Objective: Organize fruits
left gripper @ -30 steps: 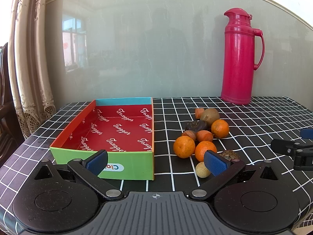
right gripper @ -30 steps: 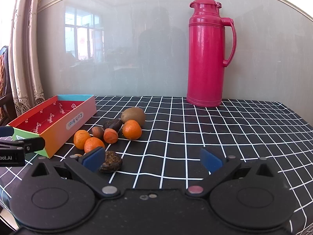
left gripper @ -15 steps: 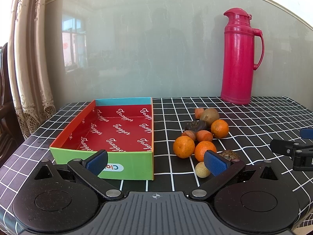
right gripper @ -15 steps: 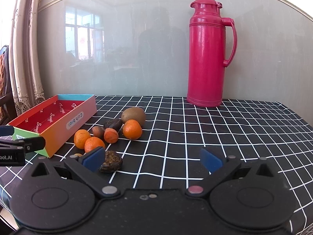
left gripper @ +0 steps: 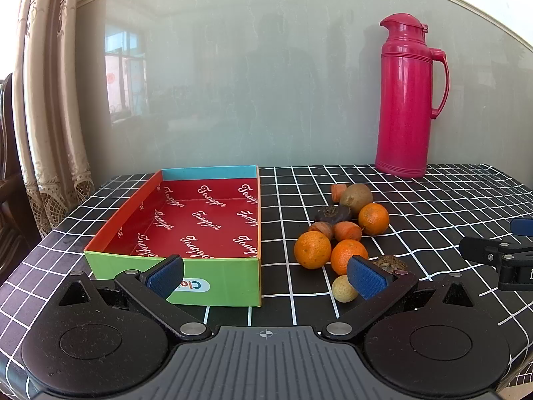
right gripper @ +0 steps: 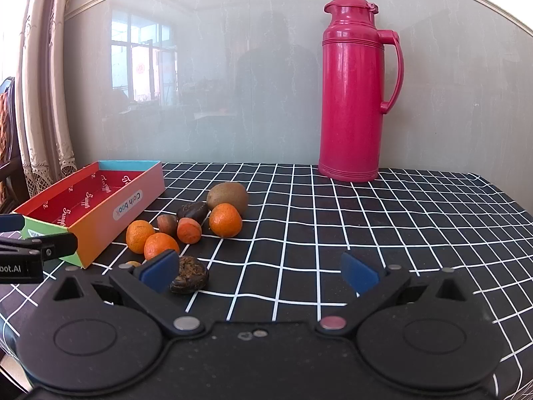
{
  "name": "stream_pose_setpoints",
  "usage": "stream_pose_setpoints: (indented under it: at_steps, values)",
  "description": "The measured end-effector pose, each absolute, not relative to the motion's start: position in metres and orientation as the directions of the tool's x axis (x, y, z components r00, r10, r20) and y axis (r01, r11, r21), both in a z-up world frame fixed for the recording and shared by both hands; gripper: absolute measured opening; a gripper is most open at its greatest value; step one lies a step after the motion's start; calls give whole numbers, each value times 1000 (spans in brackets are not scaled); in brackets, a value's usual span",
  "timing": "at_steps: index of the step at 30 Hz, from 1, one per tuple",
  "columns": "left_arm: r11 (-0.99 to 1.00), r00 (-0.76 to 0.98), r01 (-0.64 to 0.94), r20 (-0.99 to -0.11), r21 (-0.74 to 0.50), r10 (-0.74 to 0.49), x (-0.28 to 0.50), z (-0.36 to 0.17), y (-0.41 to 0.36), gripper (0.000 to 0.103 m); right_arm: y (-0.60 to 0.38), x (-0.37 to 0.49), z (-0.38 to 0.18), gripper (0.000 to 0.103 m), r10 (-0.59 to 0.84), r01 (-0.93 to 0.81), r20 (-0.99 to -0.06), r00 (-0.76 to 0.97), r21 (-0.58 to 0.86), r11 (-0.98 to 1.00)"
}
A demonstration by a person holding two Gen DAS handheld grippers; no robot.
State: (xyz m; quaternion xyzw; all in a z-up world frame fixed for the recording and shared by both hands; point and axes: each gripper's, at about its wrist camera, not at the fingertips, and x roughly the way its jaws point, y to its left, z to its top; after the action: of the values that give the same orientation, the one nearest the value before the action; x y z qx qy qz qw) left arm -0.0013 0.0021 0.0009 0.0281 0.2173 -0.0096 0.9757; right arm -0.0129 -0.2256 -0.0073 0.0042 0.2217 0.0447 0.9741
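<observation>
You held both grippers, left [left gripper: 266, 275] and right [right gripper: 260, 271], with fingers wide and empty. The fruits [left gripper: 344, 233] lay at two o'clock beside the bare box [left gripper: 200, 220]; the first pick seemed next.

Three oranges [left gripper: 312, 250], one kiwi [left gripper: 355, 197], one box [left gripper: 213, 275], one thermos [left gripper: 406, 100].

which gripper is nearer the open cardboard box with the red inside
Left. The left gripper sits right at the green front wall of the cardboard box, jaws open. The right gripper, also open, sits off beyond the fruit pile, the box to its left.
</observation>
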Motion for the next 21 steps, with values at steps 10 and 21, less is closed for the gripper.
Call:
stream_pose_setpoints:
  at_steps: [10, 21]
  values:
    - [998, 904, 33, -427, 47, -10, -2, 1, 2, 103, -226, -13, -7, 103, 87, -83, -428, 900, 28, 996]
    - [998, 907, 54, -419, 19, -41, 1, 1, -5, 103, -231, -11, -6, 103, 68, -53, -419, 906, 48, 997]
